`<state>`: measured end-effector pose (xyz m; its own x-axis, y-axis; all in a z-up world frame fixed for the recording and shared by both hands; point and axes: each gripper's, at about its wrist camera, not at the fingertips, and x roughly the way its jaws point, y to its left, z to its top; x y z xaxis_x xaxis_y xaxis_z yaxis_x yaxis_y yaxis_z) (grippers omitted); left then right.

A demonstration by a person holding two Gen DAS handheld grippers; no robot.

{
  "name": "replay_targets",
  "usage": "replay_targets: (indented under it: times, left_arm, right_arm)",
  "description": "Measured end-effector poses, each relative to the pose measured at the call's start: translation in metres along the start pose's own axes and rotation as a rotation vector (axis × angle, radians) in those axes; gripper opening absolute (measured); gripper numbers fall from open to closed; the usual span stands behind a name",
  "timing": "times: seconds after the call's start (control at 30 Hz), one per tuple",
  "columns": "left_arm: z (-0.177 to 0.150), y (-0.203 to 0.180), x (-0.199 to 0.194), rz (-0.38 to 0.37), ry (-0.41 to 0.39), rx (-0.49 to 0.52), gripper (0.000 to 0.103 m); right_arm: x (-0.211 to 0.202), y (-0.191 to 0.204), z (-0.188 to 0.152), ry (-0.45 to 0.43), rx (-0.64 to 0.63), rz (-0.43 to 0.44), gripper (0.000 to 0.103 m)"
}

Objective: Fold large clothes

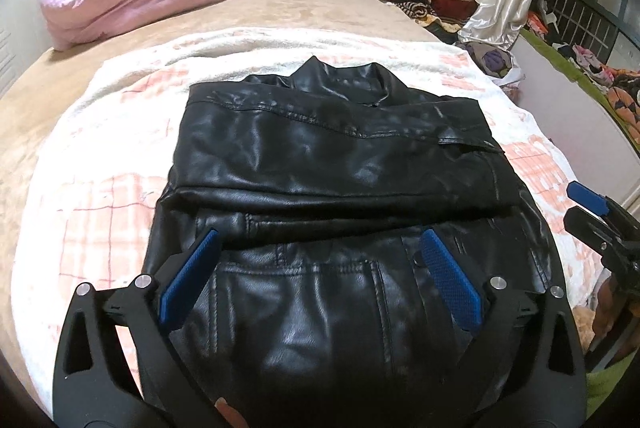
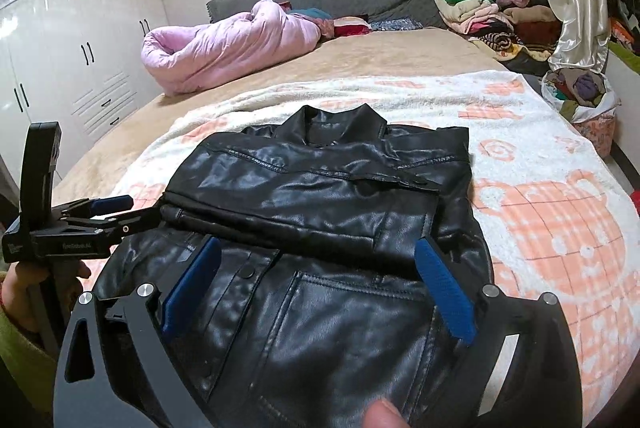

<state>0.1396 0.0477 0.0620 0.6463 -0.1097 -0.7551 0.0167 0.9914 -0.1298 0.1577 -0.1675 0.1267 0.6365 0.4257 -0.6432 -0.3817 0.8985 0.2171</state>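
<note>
Wide bed (image 2: 400, 56) under beige cover; white fleece blanket with pink check pattern (image 1: 100, 132) over its near half. Black glossy leather jacket (image 1: 320, 156), centred on blanket, sleeves folded across: likely heavy, stiffish, slick; best gripped at hem corners. Left gripper (image 1: 320, 276), right gripper (image 2: 320, 286): blue pads spread wide, empty, above hem.

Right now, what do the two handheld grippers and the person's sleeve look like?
Both the left gripper and the right gripper have black angular frames, silver round pivot pins and textured blue finger pads. The left's side bears small white lettering. The sleeve is yellow-green.
</note>
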Motion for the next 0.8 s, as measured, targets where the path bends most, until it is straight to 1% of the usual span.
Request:
replay_targets:
  times: [0.17,0.47,0.57,0.8]
  left_arm:
    - [-0.009,0.003,-0.010,0.004,-0.003,-0.001,0.094]
    - [-0.031,0.011,-0.021,0.030,0.000,0.002,0.094]
    - [-0.039,0.013,-0.025,0.038,0.000,0.000,0.094]
    - [-0.058,0.030,-0.032,0.069,0.016,-0.028,0.094]
  right_arm:
    - [-0.011,0.001,-0.009,0.003,-0.001,-0.003,0.097]
    - [-0.027,-0.004,-0.034,0.035,0.006,-0.029,0.097]
    - [-0.029,-0.007,-0.044,0.053,0.004,-0.050,0.097]
    - [-0.026,-0.019,-0.068,0.129,0.006,-0.120,0.097]
